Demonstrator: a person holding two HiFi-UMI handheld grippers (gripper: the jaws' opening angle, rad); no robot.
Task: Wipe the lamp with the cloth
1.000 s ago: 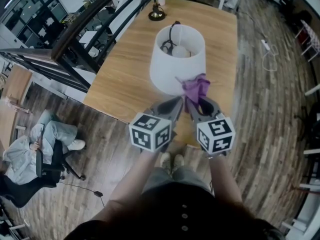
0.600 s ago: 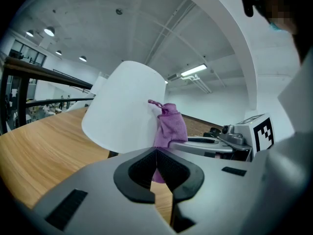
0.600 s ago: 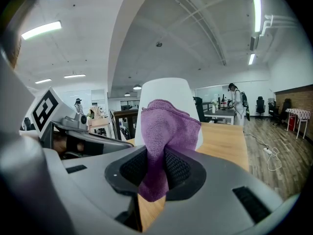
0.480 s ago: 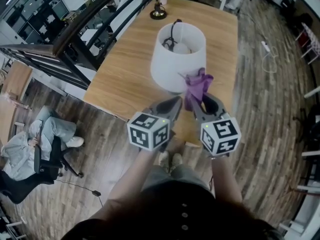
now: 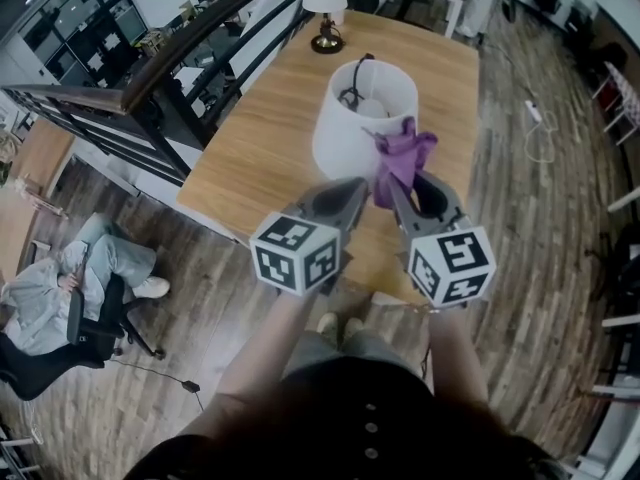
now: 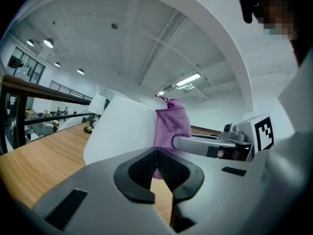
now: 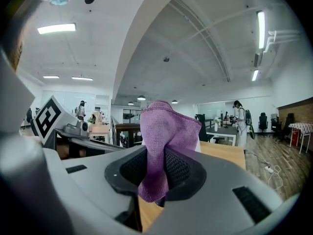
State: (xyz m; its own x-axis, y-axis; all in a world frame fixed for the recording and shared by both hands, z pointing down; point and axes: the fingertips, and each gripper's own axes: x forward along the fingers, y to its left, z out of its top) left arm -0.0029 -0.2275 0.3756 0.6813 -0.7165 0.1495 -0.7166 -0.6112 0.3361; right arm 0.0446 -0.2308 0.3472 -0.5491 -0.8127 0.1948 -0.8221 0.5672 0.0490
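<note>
The right hand-held gripper (image 5: 405,193) pinches a purple cloth (image 5: 402,156) between its jaws. In the right gripper view the cloth (image 7: 159,129) rises in a bunched fold above the jaws, and a short tail hangs below the right hand-held gripper (image 7: 156,175). The lamp (image 5: 360,118) stands on the wooden desk (image 5: 250,158), its white shade open at the top, with a bulb and a dark cord showing inside. The cloth is held up against the near side of the shade, towards the person's right and close to the upper rim (whether it actually presses on the shade cannot be made out). The left hand-held gripper (image 5: 350,193) hovers just beside the right one, near the lower part of the shade. In the left gripper view the left hand-held gripper (image 6: 156,155) has its jaws pressed together with nothing between them. The cloth (image 6: 171,124) and the shade of the lamp (image 6: 122,129) show beyond the tips. A second lamp (image 5: 325,3) with a brass-coloured foot stands at the far end of the desk. A dark railing (image 5: 150,78) runs along the desk's left side, and below it a person (image 5: 60,293) sits in a chair.
</note>
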